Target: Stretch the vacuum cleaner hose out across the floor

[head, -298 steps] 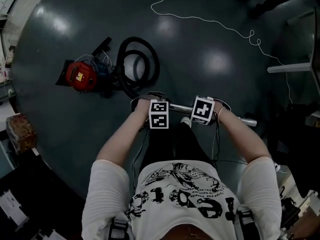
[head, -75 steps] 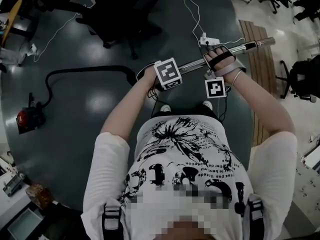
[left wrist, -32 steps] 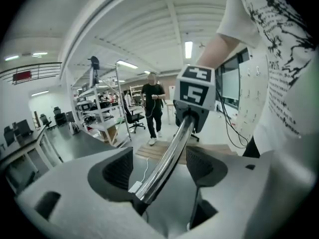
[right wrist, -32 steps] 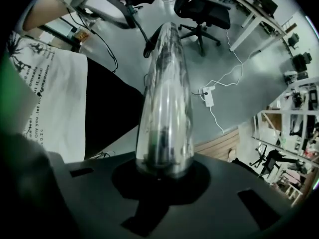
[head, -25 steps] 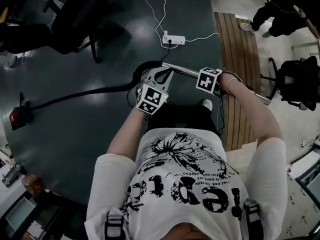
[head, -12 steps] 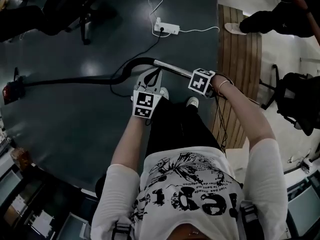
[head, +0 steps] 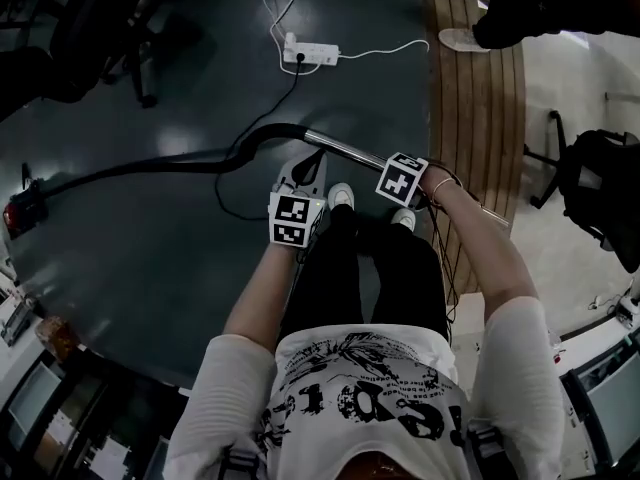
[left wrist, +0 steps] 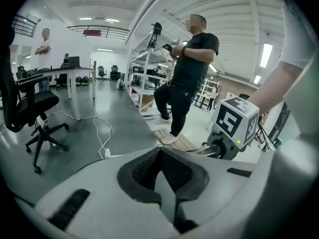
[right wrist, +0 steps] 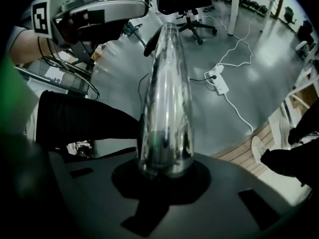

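Right gripper [right wrist: 164, 176] clamps chrome vacuum wand [right wrist: 167, 83]; left gripper [left wrist: 160, 153], jaws together and empty, just beside wand; black hose [head: 130, 169] extends from wand.

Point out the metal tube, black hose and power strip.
metal tube [right wrist: 167, 83]: right gripper view, middle of shaft
black hose [head: 150, 167]: head view, middle stretch
power strip [head: 310, 55]: head view, casing centre
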Motion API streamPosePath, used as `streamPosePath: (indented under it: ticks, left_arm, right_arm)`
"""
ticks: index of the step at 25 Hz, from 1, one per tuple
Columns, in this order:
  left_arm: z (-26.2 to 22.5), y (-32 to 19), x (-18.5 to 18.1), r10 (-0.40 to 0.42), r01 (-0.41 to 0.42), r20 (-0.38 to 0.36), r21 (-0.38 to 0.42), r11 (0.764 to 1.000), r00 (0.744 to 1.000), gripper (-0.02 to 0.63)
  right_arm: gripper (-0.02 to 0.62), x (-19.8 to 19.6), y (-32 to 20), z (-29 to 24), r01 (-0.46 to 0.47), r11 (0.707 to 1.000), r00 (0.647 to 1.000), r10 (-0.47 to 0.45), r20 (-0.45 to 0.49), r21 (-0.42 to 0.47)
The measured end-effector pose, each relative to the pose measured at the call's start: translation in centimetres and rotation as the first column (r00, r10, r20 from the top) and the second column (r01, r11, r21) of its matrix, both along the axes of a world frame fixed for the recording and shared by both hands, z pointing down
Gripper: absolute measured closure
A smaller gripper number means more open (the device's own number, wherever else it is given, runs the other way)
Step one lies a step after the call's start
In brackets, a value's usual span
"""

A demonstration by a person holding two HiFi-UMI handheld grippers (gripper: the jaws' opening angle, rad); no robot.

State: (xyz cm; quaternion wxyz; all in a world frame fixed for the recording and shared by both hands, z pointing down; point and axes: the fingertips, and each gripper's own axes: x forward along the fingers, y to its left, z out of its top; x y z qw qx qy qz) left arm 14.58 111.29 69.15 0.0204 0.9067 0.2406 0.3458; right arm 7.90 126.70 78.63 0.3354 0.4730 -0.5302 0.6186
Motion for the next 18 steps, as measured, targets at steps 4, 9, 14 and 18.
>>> streamPosePath:
  ticks: [4,9,14,18]
  left_arm:
    - [4.7,1.4,2.1,0.0,0.001,-0.04,0.023,1.0,0.999,0.601]
    - [12.3,3.3,4.6,0.048,-0.033,-0.136,0.109,0.994,0.99,0.601]
    - [22.0,4.1,7.1,0.053,-0.031,-0.193,0.116,0.993,0.98,0.601]
    - [29.5,4.3,9.1,0.049,-0.025,-0.208,0.115,0.993,0.977,0.601]
  right_arm:
    - [0.546,1.6,1.2,5.4,0.059,0.998,0.998,-0.058,-0.034,0.023]
    - [0.545,2.4,2.9,13.8,0.127,0.99,0.991,-0.123,-0.049,0.068]
    - [0.546,3.2,3.6,23.7,0.158,0.98,0.987,-0.153,-0.053,0.12]
    - [0.545,5.2,4.2,31.5,0.163,0.977,0.986,-0.157,-0.054,0.136]
